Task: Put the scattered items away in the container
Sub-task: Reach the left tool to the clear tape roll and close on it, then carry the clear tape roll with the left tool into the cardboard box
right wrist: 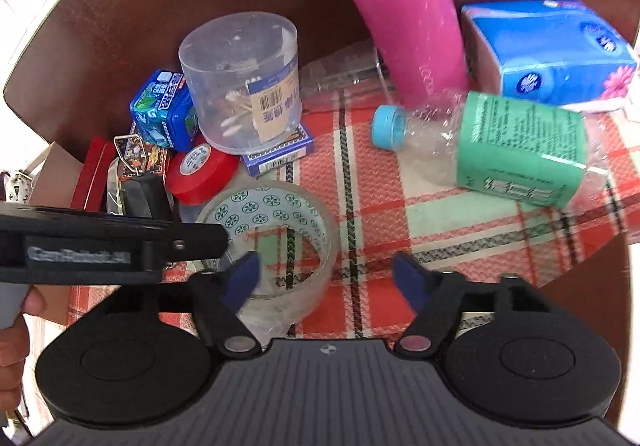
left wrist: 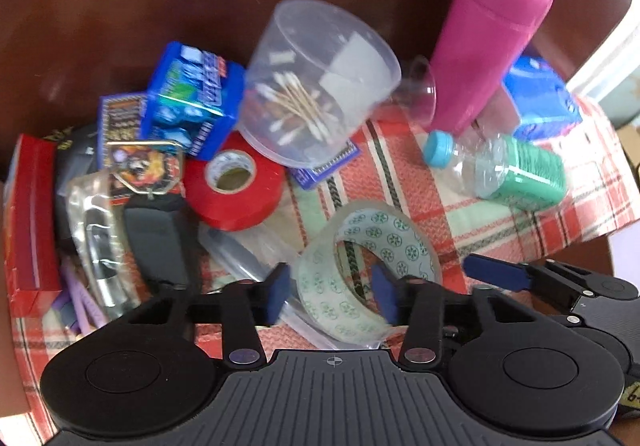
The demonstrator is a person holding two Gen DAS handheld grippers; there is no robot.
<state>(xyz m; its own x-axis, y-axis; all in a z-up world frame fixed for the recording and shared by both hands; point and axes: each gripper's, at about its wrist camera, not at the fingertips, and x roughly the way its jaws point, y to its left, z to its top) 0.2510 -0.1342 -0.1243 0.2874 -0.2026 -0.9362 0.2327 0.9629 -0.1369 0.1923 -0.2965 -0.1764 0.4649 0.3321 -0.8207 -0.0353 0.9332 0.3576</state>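
I look into a brown container [left wrist: 120,5] lined with a red plaid cloth [left wrist: 420,181]. A clear tape roll [left wrist: 368,270] with a green flower pattern lies between my left gripper's [left wrist: 334,292] open blue fingers, one finger outside it and one through its hole. In the right wrist view the same roll [right wrist: 276,242] lies just left of my right gripper [right wrist: 326,278], which is open and empty. The left gripper's body [right wrist: 100,246] crosses in from the left. A red tape roll [left wrist: 234,185], a cotton swab tub [left wrist: 320,81] and a crushed bottle [left wrist: 504,169] lie in the container.
A pink flask [left wrist: 488,33] leans on the back wall. A blue tissue pack [right wrist: 552,49] sits at the right. A blue gum box [left wrist: 192,97], card packs [left wrist: 120,121], a red box [left wrist: 28,213] and a black object [left wrist: 156,242] crowd the left side.
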